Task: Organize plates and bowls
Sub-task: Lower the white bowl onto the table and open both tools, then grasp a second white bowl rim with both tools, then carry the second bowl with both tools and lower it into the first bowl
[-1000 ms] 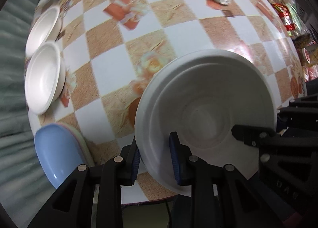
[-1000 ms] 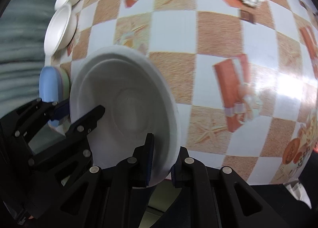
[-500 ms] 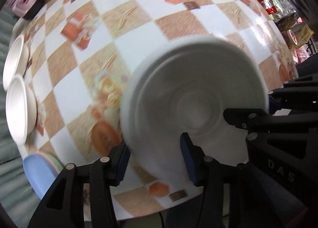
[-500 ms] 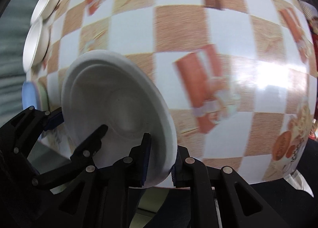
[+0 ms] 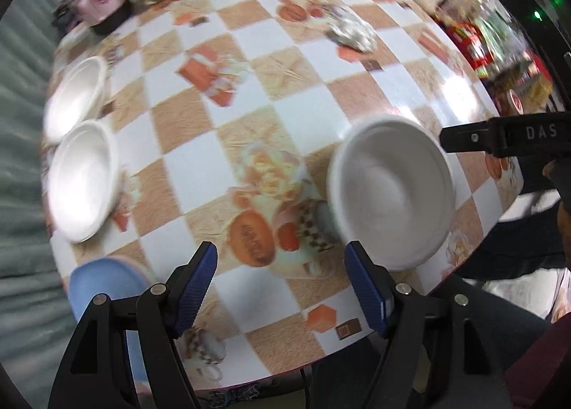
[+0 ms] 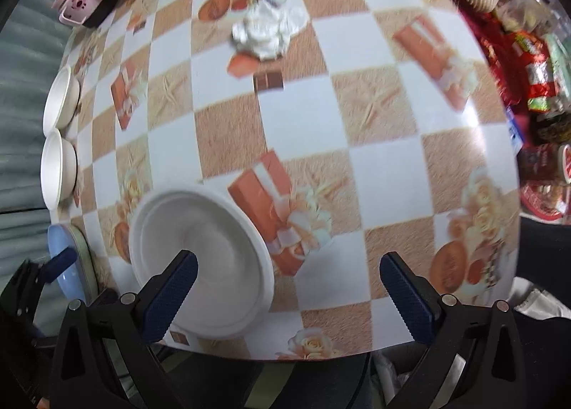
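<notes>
Your left gripper (image 5: 282, 277) and right gripper (image 6: 289, 284) both had their fingers spread apart and empty, with the white, shallow foam-like bowl (image 5: 390, 191) sitting free on the checkered counter (image 5: 307, 113) near its front edge. It looked very light, thin-walled and easily dented, so you would have done best to pinch its rim gently.

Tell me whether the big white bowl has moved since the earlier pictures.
Yes. The big white bowl was clamped by both grippers; it now sits on the checkered table, with the left gripper and right gripper open and clear.
</notes>
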Available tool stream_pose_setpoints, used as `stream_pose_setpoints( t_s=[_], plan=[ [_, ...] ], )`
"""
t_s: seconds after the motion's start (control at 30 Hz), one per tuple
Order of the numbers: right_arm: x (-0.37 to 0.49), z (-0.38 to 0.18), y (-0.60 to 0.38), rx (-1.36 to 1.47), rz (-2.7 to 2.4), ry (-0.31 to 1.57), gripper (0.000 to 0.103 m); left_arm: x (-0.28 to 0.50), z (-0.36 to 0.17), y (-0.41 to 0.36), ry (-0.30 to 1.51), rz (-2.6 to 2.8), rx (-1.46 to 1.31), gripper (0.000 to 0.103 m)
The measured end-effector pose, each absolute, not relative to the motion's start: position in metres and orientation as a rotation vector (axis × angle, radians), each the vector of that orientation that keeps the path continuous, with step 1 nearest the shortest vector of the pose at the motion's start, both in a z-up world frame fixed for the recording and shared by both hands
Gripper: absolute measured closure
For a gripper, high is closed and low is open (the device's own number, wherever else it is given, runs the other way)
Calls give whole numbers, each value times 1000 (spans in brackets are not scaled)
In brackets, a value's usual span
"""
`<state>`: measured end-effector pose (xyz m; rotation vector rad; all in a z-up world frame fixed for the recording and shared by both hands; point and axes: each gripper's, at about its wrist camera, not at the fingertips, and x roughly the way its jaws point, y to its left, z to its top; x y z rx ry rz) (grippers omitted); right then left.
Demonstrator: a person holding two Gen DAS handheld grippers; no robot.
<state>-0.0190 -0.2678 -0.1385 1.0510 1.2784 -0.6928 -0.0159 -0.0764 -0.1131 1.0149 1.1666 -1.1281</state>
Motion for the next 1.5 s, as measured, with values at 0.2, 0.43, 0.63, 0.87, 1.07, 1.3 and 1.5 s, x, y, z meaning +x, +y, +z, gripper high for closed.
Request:
stream_pose_setpoints(
  t_s=[0.2,0.43,0.63,0.87,1.07,1.3,1.5],
  plan=[
    [28,-104,-281,991,-611,1272,0,48,-90,-86,1148,-978,878,26],
    [131,-89,-262,904,-449,1304,0,155,-83,-76,1167,-744,758,26],
    [222,-107,-242,853,-381,1353,0,221,-109,-71,1224,-626,726,25],
    [287,-139,-237,861,-374,1373,0,257,-148,-74,1271,-583,752,25],
    [308,-163,-234,863,-381,1402,13,269,-177,-75,1336,-585,774,26],
    [309,-170,-226,902,-274,1413,70,259,-183,-79,1401,-682,735,65],
    [275,-172,-228,964,-266,1434,88,224,-182,-88,1392,-739,805,67]
  ],
)
